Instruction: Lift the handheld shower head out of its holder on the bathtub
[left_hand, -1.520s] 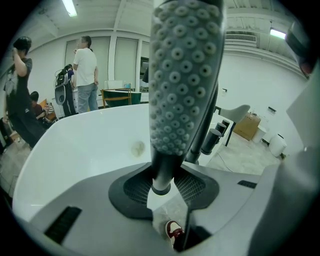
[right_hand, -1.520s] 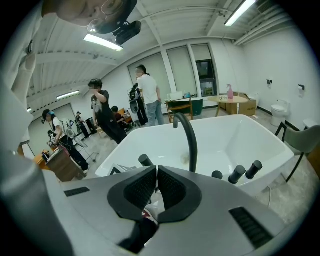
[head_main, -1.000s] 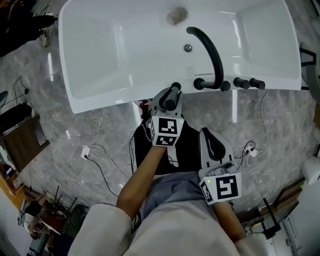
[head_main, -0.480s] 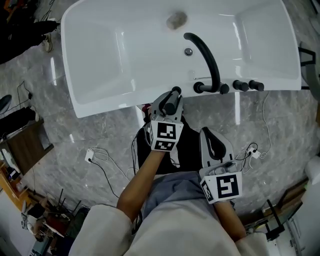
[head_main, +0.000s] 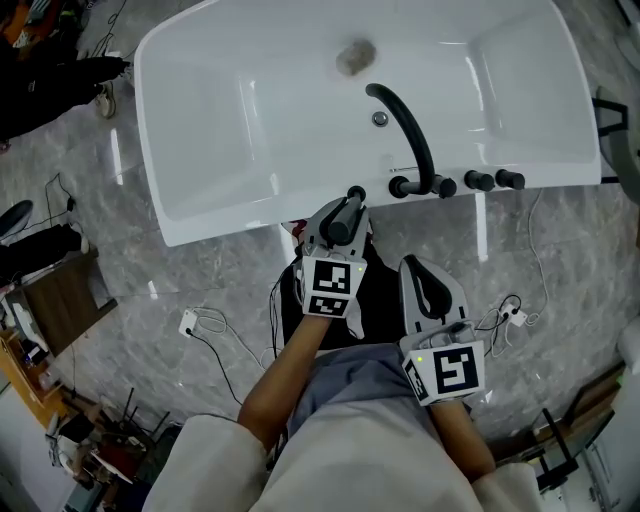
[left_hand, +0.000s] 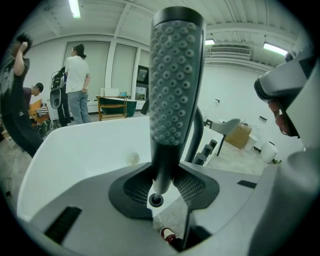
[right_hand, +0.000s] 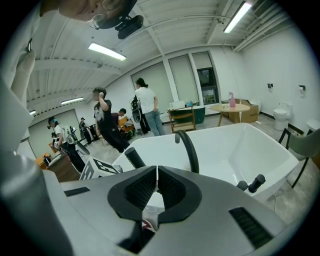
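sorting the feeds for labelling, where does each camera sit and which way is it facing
Head view: on the person's head, steeply down at the bathtub; forearms, left gripper and right gripper show.
Left gripper view: on that gripper, along its fingers, shut on the shower head, across the bathtub.
Right gripper view: on that gripper, over its shut fingers towards the bathtub.
Shared: head and right gripper views show the black spout.

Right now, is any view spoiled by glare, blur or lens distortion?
Head view: sharp, only light streaks on the bathtub rim and glossy floor. Left gripper view: fisheye bending, dark corners; shower head crisp. Right gripper view: same bending, bright ceiling lights.
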